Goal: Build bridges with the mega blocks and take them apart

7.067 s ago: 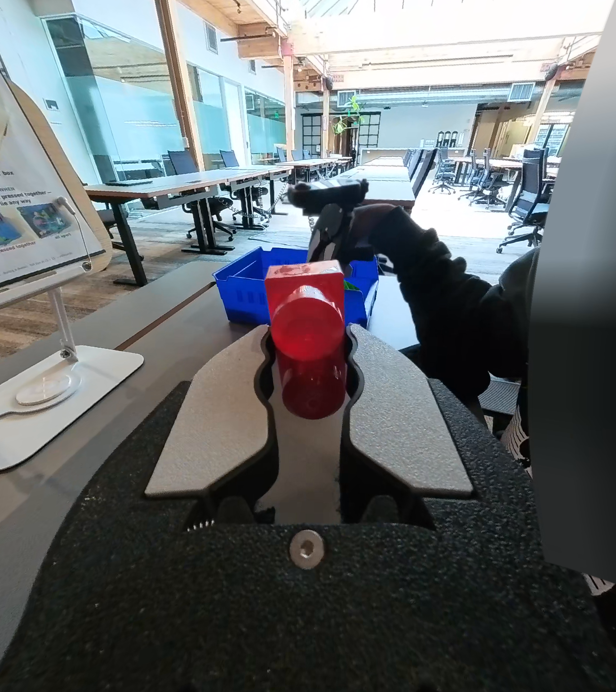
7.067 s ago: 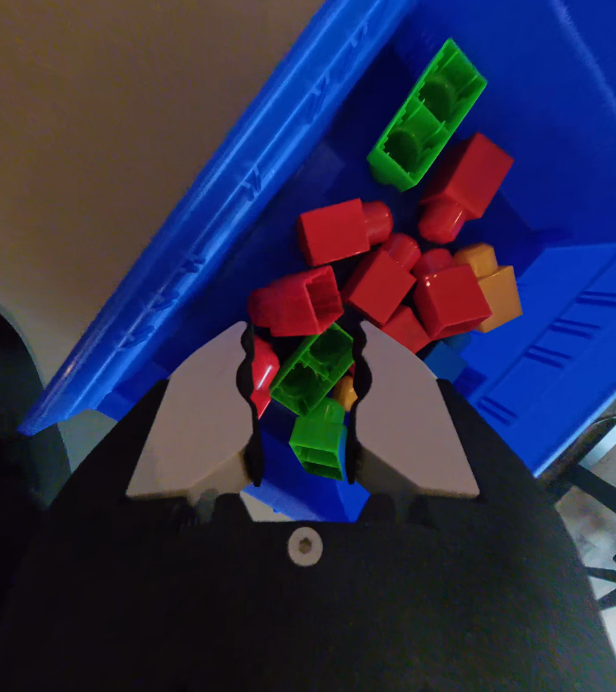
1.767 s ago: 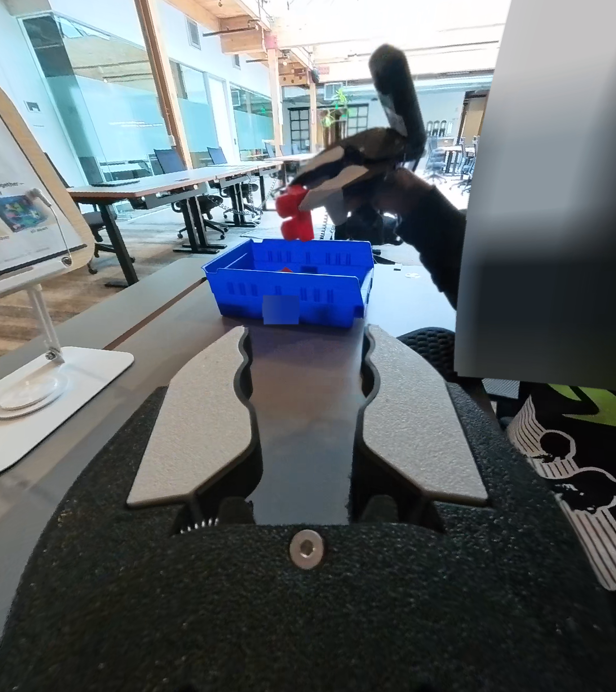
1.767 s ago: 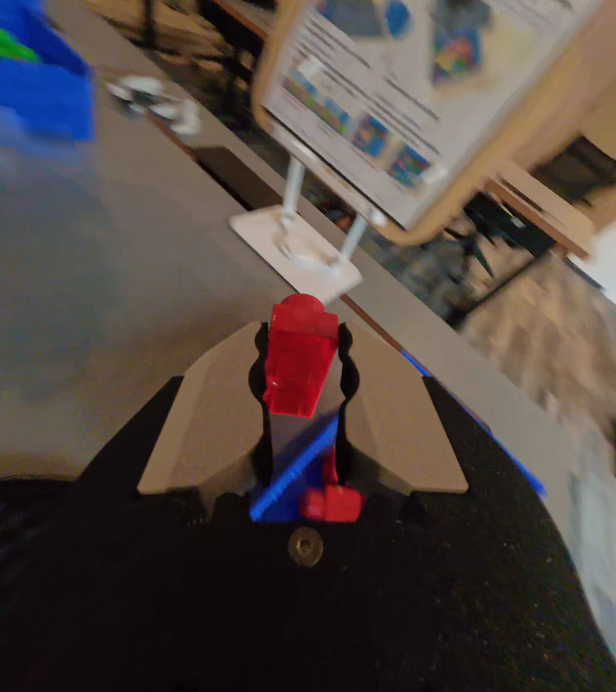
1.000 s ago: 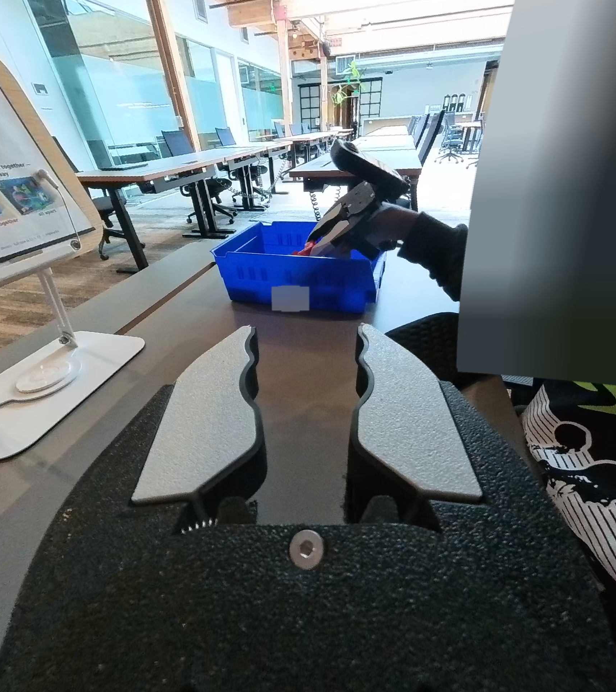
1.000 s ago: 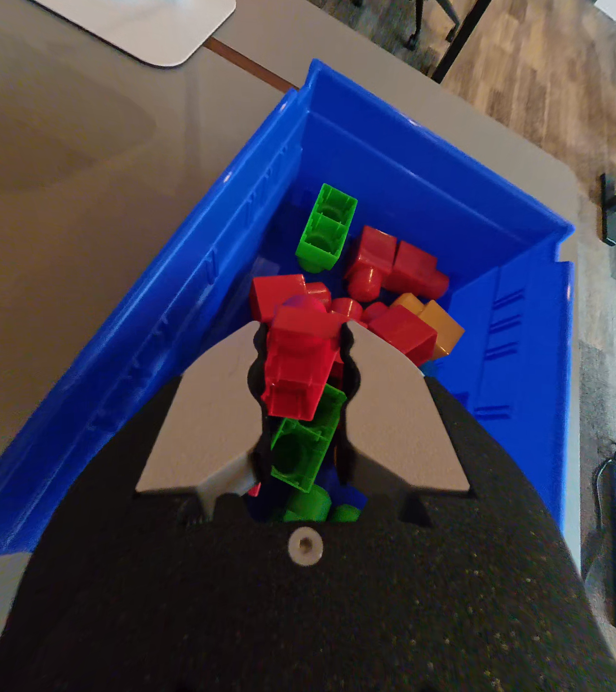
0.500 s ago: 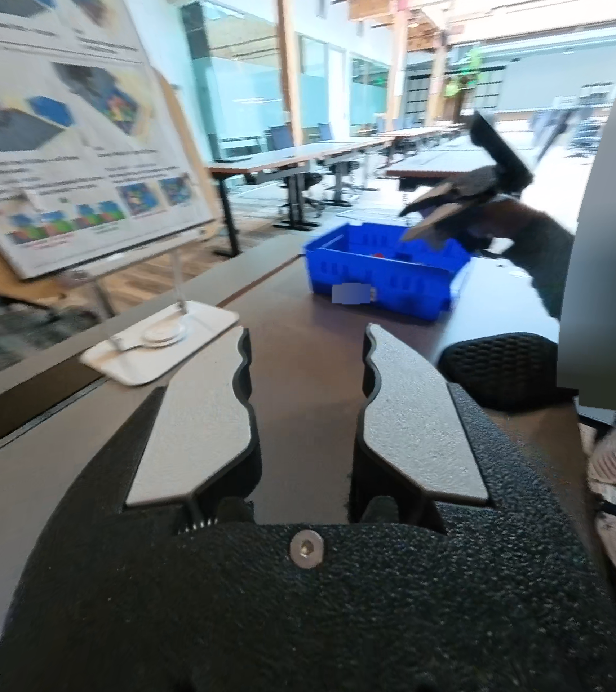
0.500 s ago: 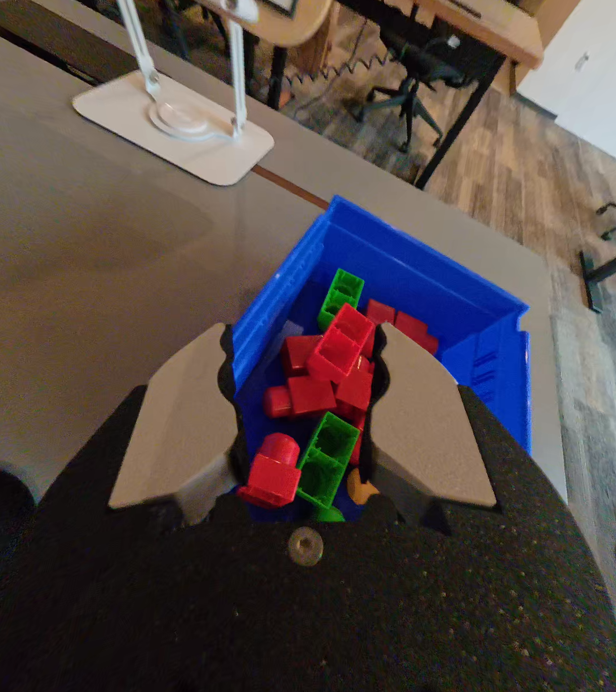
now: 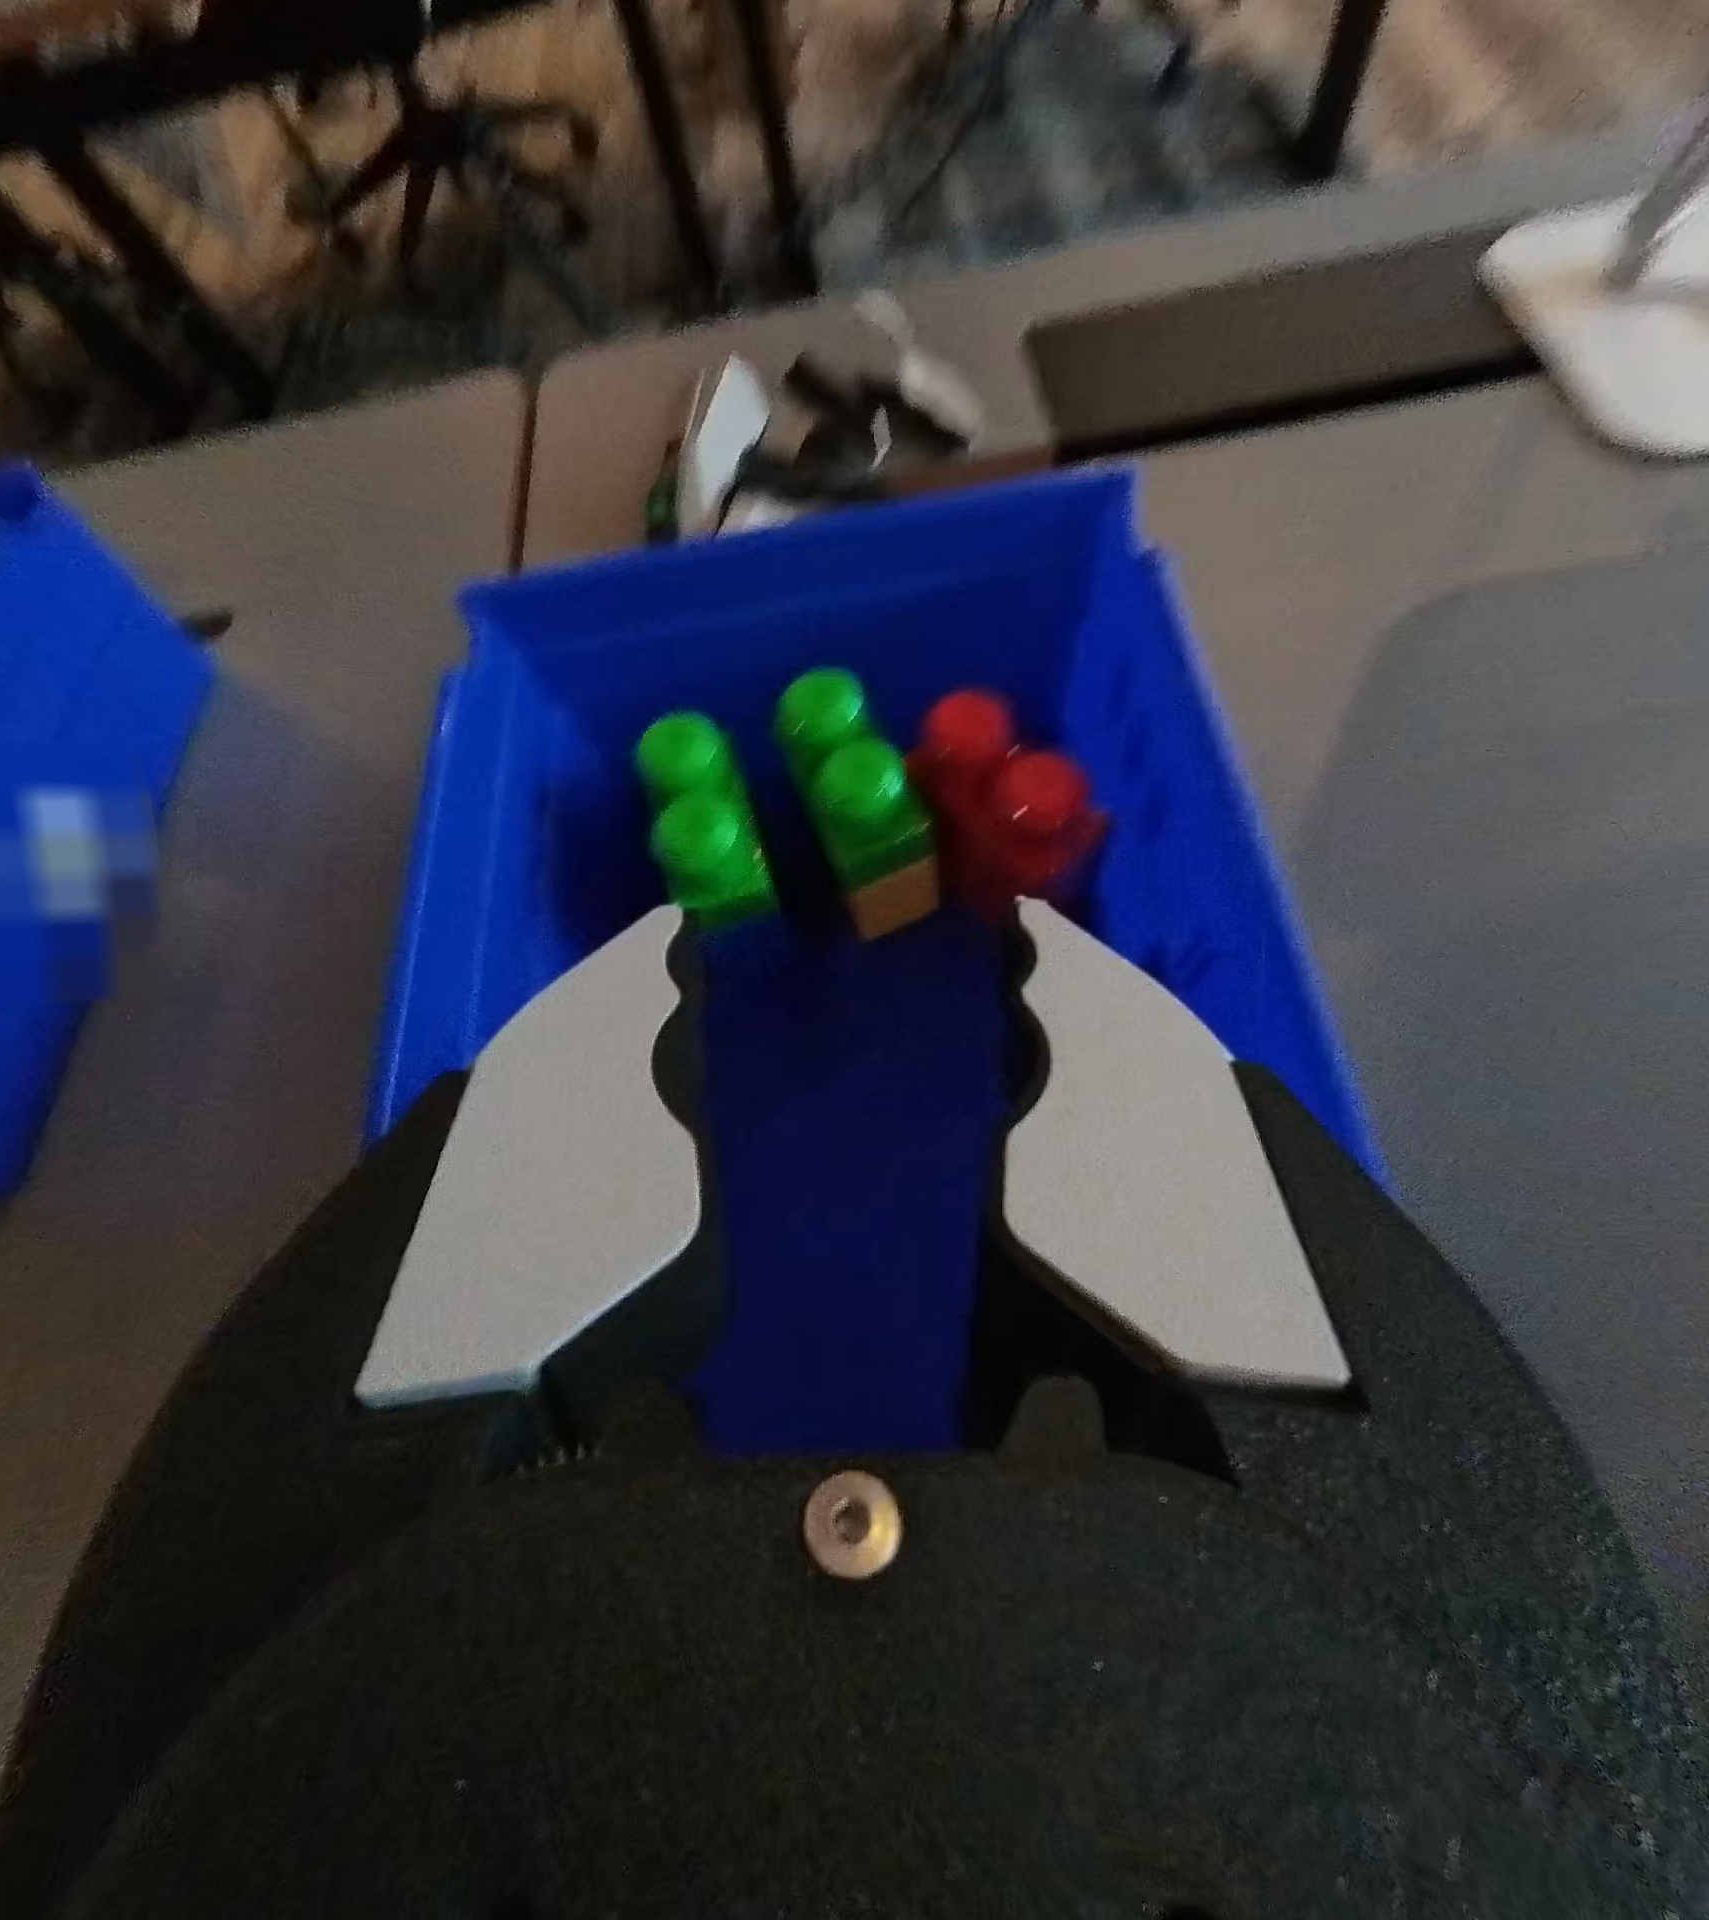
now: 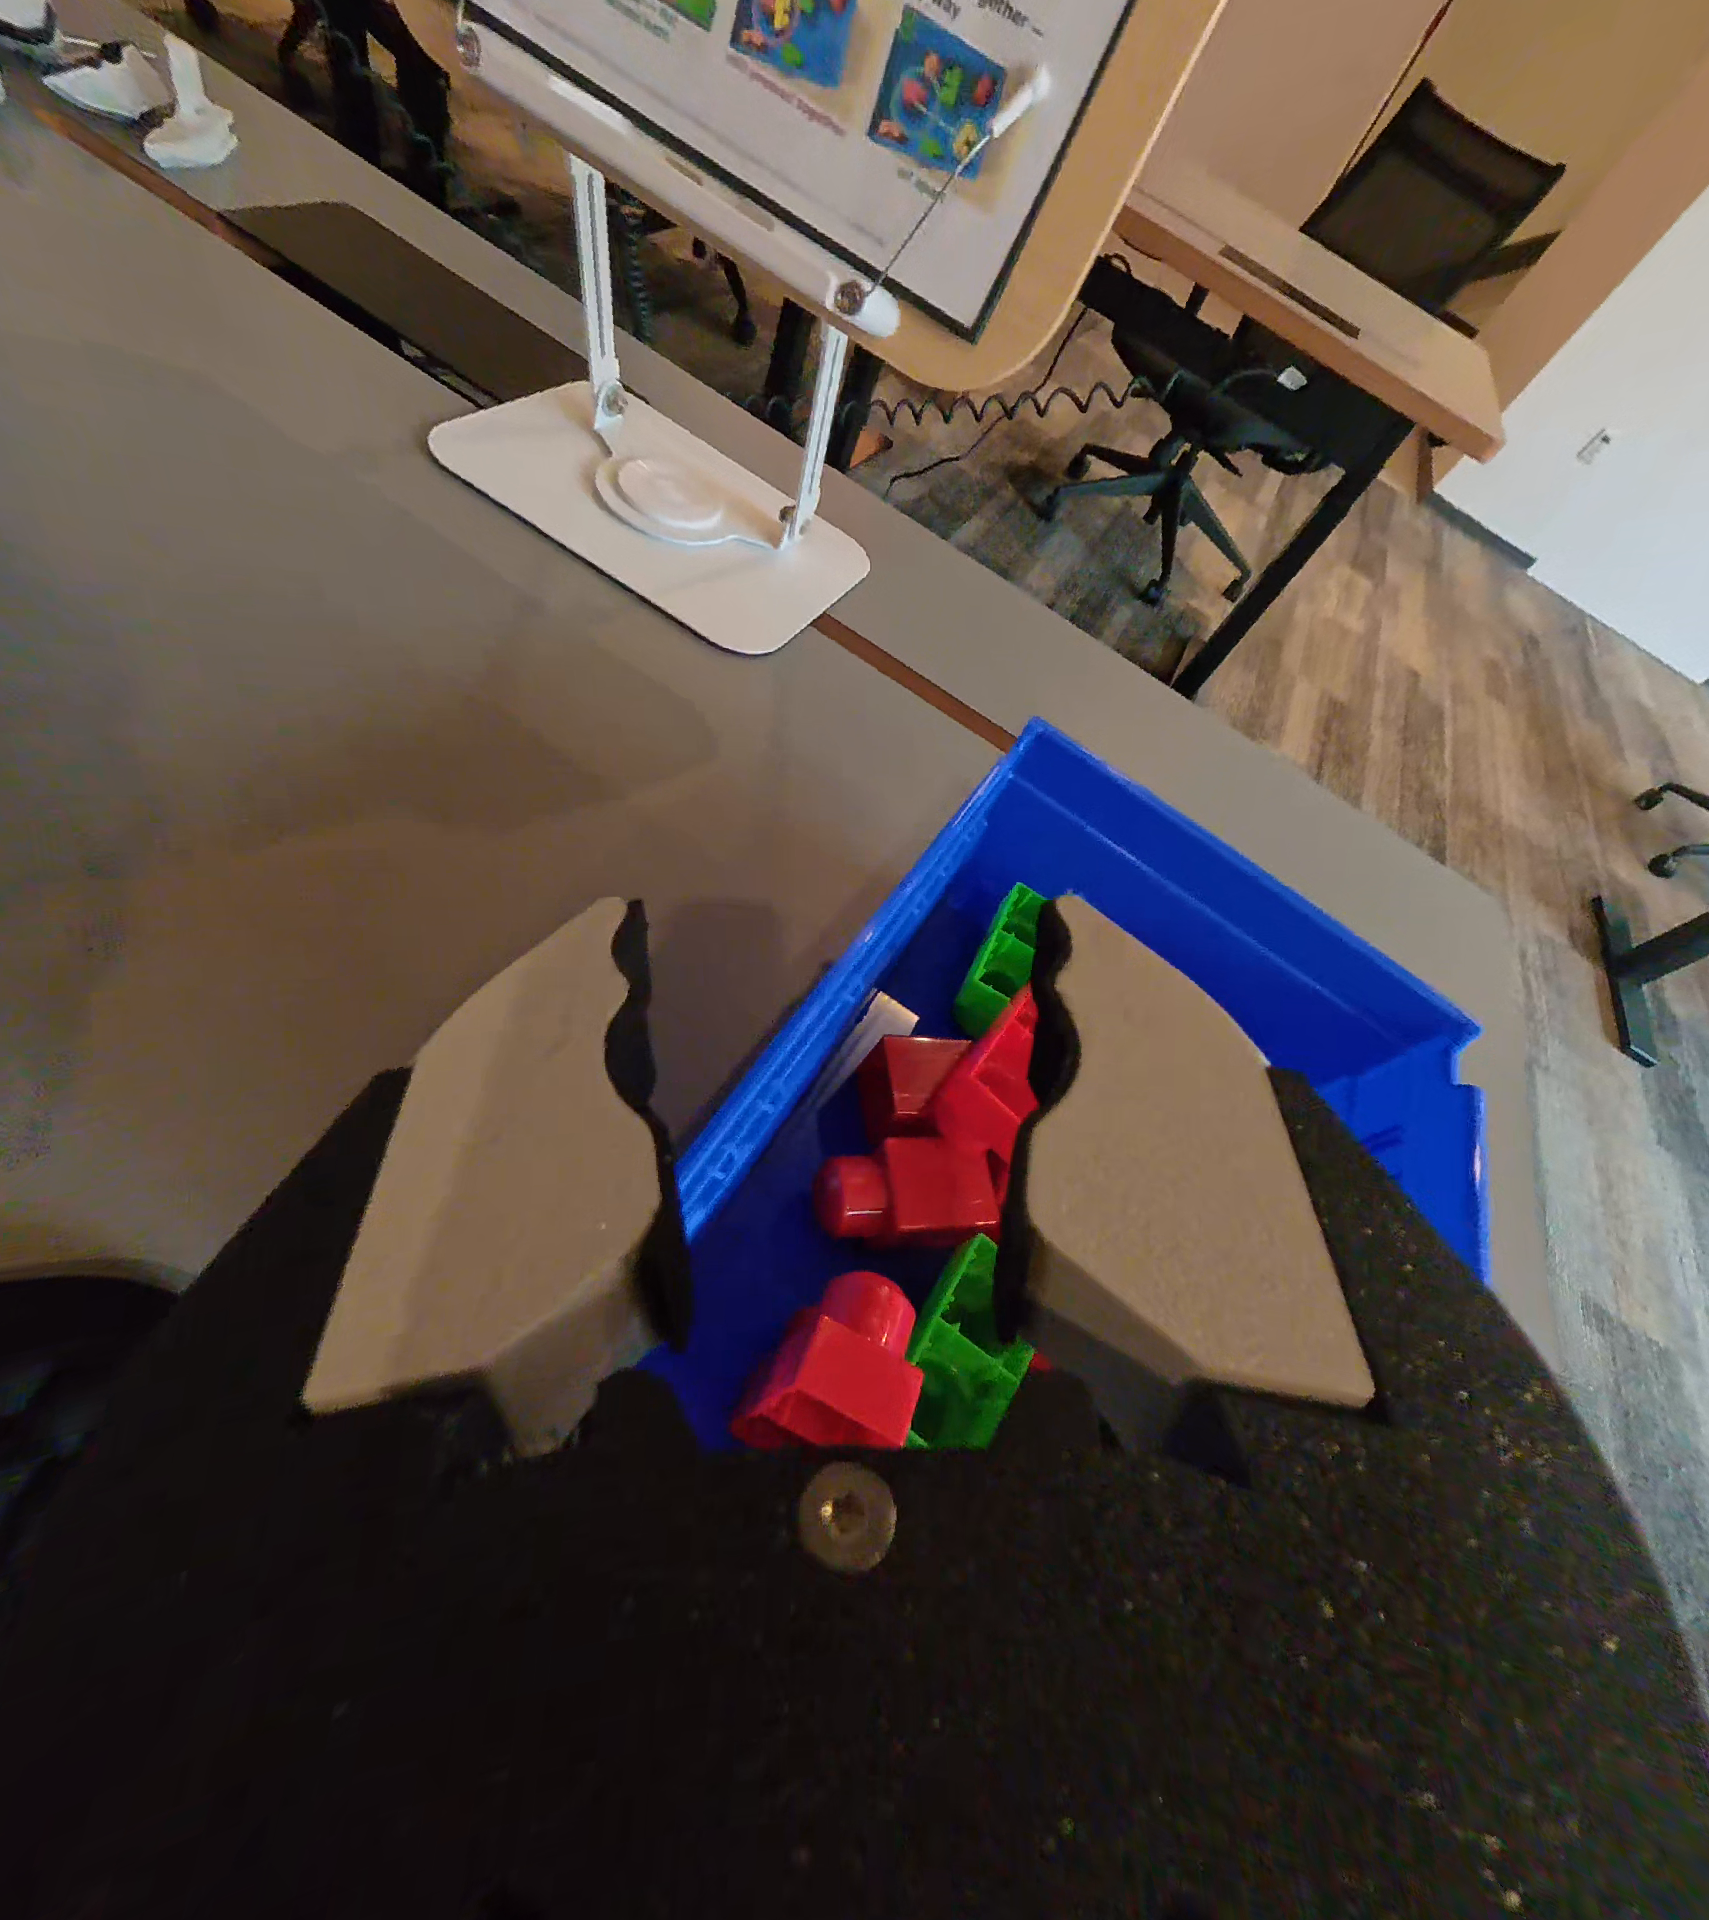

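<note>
A: What were the left tongs (image 9: 848,914) doing?

B: They stood spread apart with nothing between them, hanging over a blue bin (image 9: 1219,790) on the grey worktop (image 9: 1515,727). That view was blurred.

A: And inside that bin?

B: Just beyond the tips, three joined pieces stood side by side, studs up: a green block (image 9: 699,831) on the left, a second green block (image 9: 855,800) in the middle with a tan face on its near end, and a red block (image 9: 1011,810) on the right. Another blue bin (image 9: 29,831) sat left of the first one, apart from it.

A: The right tongs (image 10: 837,925)?

B: Also gaping and empty, above the near edge of a blue bin of loose blocks (image 10: 1276,956). Between the fingers showed a red single-stud block (image 10: 834,1361), more red ones (image 10: 923,1174) past it, and green pieces (image 10: 969,1340) beside them.

A: Farther out from that bin?

B: A white stand (image 10: 652,509) rested on the worktop beyond it, carrying a printed sheet (image 10: 777,94).
</note>
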